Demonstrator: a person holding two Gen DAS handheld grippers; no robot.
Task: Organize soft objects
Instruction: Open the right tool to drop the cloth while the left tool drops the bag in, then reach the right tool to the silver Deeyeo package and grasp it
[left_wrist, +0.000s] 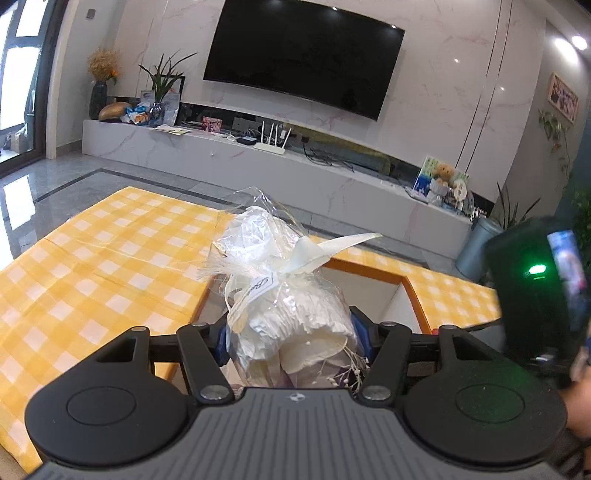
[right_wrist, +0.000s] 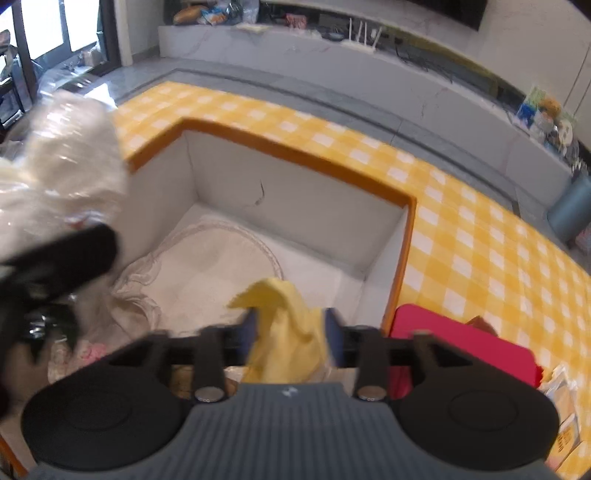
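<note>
Left tool (left_wrist: 291, 336) is clamped on the wrapped bundle (left_wrist: 284, 295); right tool (right_wrist: 290, 328), parted, may snag the yellow cloth (right_wrist: 288, 332) over the box (right_wrist: 295, 199).

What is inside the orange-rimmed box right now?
In the right wrist view, the orange-rimmed box holds a pale lace-edged fabric on its floor. The yellow cloth between the right tool's pads and the left tool's wrapped white bundle cover its near part.
</note>
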